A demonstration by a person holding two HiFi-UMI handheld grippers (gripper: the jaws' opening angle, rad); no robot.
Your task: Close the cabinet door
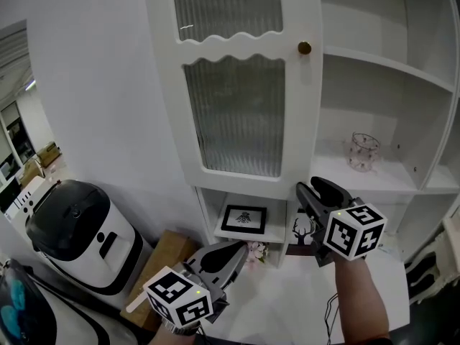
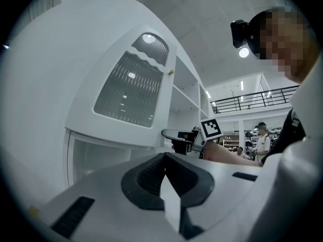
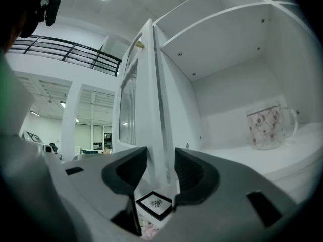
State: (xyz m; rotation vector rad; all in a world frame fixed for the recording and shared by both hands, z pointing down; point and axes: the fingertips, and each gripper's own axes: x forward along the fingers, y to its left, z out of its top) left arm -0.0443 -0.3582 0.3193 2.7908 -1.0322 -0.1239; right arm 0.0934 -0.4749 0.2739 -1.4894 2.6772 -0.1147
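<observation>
Mug [image 1: 364, 151] on shelf [image 1: 332, 172] beside open cabinet door [image 1: 237, 85], framed pic [image 1: 244, 219] below. My right gripper [image 1: 314, 190] jaws wide, door edge between, not gripped; left gripper [image 1: 236, 250] closed, empty.

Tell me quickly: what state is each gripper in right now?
Left gripper: shut, nothing between its jaws.
Right gripper: open, jaws on either side of the edge of the cabinet door, not pressing on it.

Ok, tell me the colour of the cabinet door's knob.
The knob is brown, clearest in the head view.
</observation>
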